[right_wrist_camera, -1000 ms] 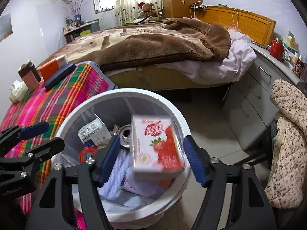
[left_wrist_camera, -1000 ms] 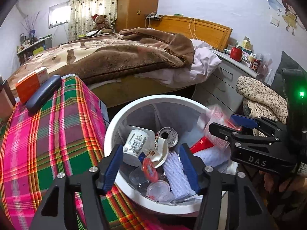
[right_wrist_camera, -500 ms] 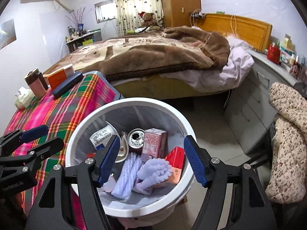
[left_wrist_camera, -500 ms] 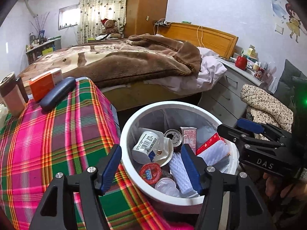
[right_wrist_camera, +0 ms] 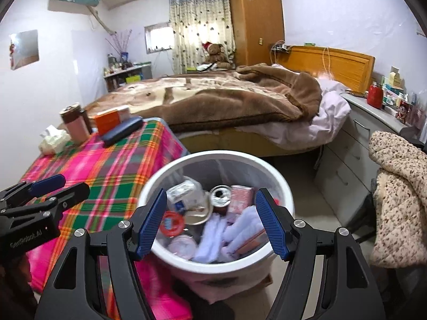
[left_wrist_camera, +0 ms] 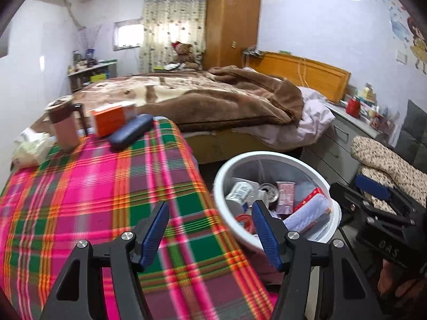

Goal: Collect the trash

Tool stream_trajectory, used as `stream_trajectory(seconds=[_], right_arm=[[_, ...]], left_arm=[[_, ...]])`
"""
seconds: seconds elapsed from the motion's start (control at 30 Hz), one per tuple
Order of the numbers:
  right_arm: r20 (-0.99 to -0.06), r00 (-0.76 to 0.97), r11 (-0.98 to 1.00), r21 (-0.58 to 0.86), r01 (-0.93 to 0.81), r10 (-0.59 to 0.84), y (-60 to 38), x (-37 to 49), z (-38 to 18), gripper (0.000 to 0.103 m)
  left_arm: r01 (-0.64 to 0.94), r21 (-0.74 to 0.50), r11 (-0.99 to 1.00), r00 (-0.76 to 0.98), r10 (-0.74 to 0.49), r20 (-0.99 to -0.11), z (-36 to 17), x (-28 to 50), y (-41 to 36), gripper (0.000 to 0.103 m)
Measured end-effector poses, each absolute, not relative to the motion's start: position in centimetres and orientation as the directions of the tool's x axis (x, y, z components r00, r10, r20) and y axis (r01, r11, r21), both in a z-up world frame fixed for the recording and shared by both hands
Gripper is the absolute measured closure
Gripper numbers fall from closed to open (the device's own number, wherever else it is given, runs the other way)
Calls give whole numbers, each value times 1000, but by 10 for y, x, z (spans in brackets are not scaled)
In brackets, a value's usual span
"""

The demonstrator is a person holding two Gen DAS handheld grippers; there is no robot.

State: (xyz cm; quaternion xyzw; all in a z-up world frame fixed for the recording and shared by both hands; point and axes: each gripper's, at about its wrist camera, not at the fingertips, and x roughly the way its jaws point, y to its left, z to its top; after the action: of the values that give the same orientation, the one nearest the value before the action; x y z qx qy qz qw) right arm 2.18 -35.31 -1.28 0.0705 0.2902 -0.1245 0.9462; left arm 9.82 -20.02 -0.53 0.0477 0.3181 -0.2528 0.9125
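1. Since both grippers are empty with fingers spread apart, I'd say we're between pickups: the trash is sitting in the white bin (right_wrist_camera: pixel 283 186), nothing in hand.
2. Far left on the desk (left_wrist_camera: pixel 88 192): a crumpled tissue wad (left_wrist_camera: pixel 30 148), a brown cup (left_wrist_camera: pixel 64 125), an orange box (left_wrist_camera: pixel 112 117) and a dark case (left_wrist_camera: pixel 130 131). The tissue looks like the likeliest next target, just a guess.
3. Left gripper (left_wrist_camera: pixel 210 230) hangs over the plaid cloth near the desk's right edge, lots of open cloth ahead.
4. Bin stands just beside that edge, so mind the rim.
5. Right gripper (right_wrist_camera: pixel 210 222) hovers over the bin; bed beyond, drawers right.
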Motion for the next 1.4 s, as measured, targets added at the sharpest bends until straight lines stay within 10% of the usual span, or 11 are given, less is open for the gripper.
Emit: stream_trajectory(seconds=[1.4], right_arm=[[-430,867,960,7,280,-250,-264,-36,-10,33]], left_arm=[[306,0,952,826,-265,-497,-3,2,-105,39]])
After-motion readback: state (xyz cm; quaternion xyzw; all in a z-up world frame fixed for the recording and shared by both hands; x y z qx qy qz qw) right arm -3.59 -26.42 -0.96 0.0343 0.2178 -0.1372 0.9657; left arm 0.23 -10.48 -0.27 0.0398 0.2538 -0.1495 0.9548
